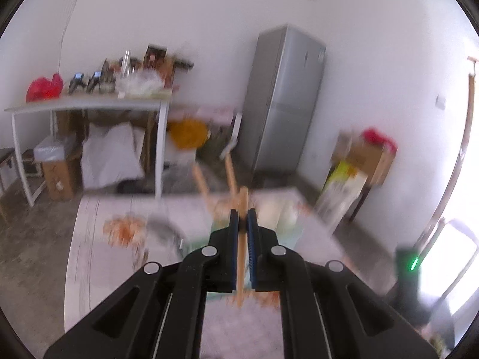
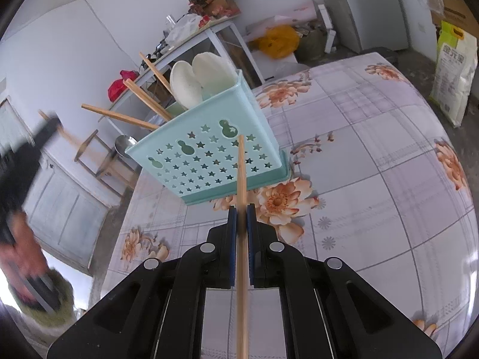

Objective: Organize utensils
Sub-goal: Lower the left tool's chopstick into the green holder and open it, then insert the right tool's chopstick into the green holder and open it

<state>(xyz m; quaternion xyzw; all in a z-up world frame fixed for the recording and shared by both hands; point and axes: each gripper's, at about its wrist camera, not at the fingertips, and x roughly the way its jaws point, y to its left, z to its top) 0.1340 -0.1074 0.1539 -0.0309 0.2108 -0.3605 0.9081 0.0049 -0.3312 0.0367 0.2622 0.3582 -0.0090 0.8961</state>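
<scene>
Chopsticks left of spoons in holder on table.

The turquoise utensil caddy stands directly ahead of the right gripper, its star-cut wall blocking a straight path. Three chopsticks fan out leftward over its rim, and two white spoons fill the far compartment. To the right, the flowered counter lies bare. The left gripper crowds the left side, blurred.
</scene>
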